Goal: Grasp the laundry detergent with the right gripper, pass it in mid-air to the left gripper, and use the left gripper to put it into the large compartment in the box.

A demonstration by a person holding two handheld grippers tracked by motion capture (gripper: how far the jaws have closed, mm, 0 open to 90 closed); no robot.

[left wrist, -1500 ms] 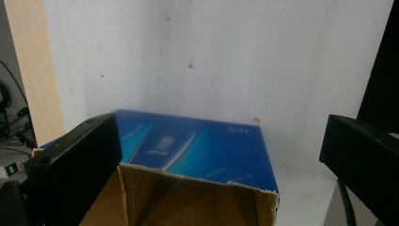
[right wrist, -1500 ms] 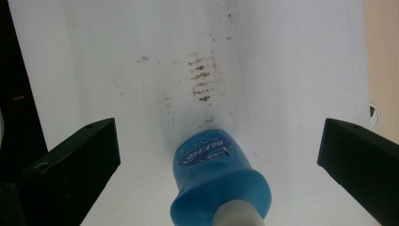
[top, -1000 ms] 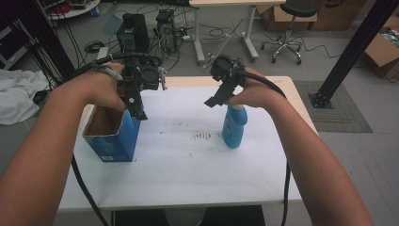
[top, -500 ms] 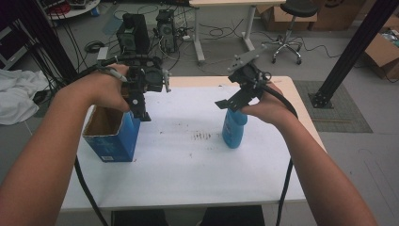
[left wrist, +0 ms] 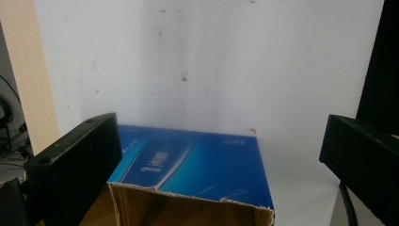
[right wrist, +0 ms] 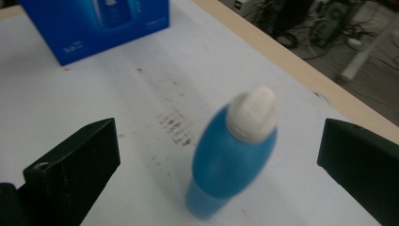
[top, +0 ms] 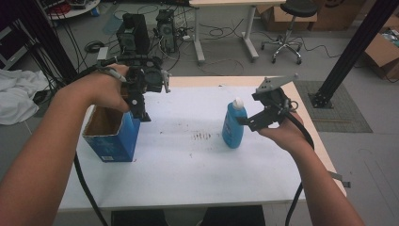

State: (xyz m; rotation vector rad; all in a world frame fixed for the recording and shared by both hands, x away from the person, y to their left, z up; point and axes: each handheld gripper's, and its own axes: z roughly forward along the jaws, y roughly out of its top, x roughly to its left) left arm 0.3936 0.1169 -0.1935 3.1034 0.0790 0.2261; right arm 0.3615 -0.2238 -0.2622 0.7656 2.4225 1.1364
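I have one white-topped table (top: 188, 174) with a pale wooden edge in front of me, and on it one open blue cardboard box (top: 110, 134) and one blue plastic bottle with a white cap (top: 234, 123). The box stands at the table's left part, its brown inside facing up; its side carries white print and a picture of a bottle, but I cannot read any of the writing in the gripper views. The bottle stands upright right of the middle, well apart from the box, with a patch of dark smudges on the table between them. My left forearm comes in from the bottom left, and the left tool (top: 139, 107) hangs just above the box's far right corner, pointing down; its jaws stand wide apart with nothing between them. My right forearm comes in from the bottom right, wrist bent, with the right tool (top: 249, 123) level and aimed leftward at the bottle, just beside it; its jaws are spread wide and hold nothing.
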